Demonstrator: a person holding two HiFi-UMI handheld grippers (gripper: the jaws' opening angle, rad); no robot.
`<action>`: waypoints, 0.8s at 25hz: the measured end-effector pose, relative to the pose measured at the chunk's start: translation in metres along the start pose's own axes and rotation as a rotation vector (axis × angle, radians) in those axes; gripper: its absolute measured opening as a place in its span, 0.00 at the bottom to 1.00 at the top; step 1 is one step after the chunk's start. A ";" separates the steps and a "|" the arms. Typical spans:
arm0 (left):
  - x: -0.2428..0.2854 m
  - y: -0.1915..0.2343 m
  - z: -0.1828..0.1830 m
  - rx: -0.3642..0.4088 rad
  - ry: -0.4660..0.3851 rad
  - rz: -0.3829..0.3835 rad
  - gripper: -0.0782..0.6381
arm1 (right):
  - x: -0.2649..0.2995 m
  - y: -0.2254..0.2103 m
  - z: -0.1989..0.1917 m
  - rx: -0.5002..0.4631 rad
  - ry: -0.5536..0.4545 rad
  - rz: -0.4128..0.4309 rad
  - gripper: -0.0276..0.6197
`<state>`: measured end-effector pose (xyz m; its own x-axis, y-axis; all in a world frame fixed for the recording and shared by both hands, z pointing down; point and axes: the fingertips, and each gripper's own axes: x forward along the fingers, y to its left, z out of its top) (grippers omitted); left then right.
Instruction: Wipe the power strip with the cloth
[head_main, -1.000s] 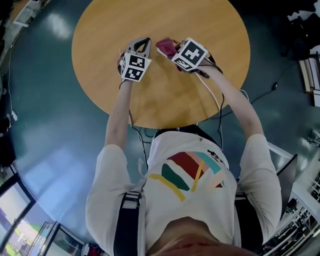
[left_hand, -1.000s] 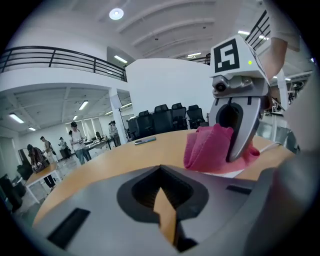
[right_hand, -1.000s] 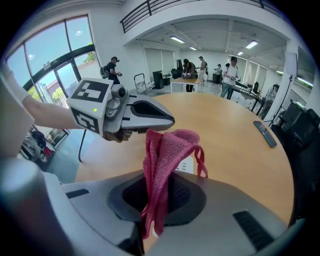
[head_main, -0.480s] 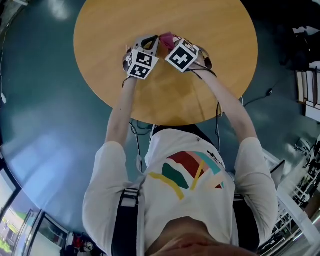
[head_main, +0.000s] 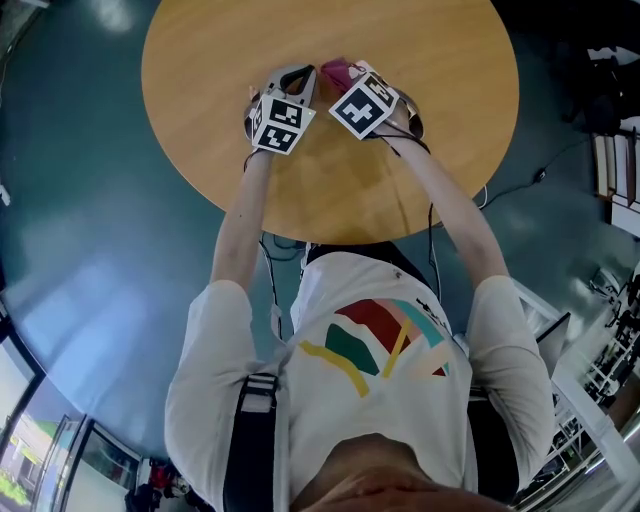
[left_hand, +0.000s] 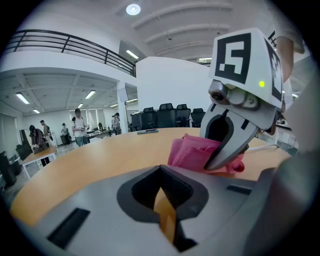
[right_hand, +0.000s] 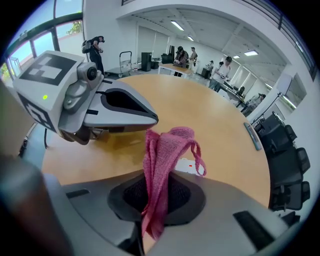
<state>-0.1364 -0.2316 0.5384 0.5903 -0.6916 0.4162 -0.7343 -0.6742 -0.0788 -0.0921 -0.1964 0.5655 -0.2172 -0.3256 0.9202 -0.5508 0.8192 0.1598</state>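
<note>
Over the last second the two tools have drawn together. The right hand-held gripper (right_hand: 155, 199), which stood apart with bare table (head_main: 430, 60) showing between, has slid in until its marker cube almost meets that of the left hand-held gripper (head_main: 298, 78). It is clamped on the pink cloth (right_hand: 162, 150), which stands bunched out of its jaws with a loop drooping off one side, just to the right of the left hand-held gripper's tip. The left hand-held gripper has its jaws pressed together on nothing and has hardly shifted on the table. The strip (right_hand: 186, 165) shows only as a small white patch with a red mark, lying on the table directly behind the hanging cloth and close to the left hand-held gripper. From the head view it is hidden under the tools. Whether the cloth touches the strip yet cannot be told. By this reading the cloth has been carried to the strip and the wipe is at its start or just about to begin, with the left hand-held gripper well placed to steady the strip.
</note>
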 end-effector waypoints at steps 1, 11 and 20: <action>-0.001 -0.002 -0.001 0.002 -0.002 -0.003 0.17 | -0.001 0.001 -0.006 0.010 0.002 -0.003 0.10; 0.004 -0.024 0.003 0.031 -0.003 -0.043 0.17 | -0.025 0.013 -0.087 0.111 0.027 -0.023 0.10; 0.021 -0.078 0.024 0.059 -0.008 -0.048 0.17 | -0.053 0.010 -0.183 0.159 0.044 -0.047 0.10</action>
<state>-0.0582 -0.1998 0.5321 0.6270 -0.6604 0.4132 -0.6847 -0.7201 -0.1120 0.0618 -0.0845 0.5841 -0.1544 -0.3378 0.9285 -0.6805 0.7177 0.1480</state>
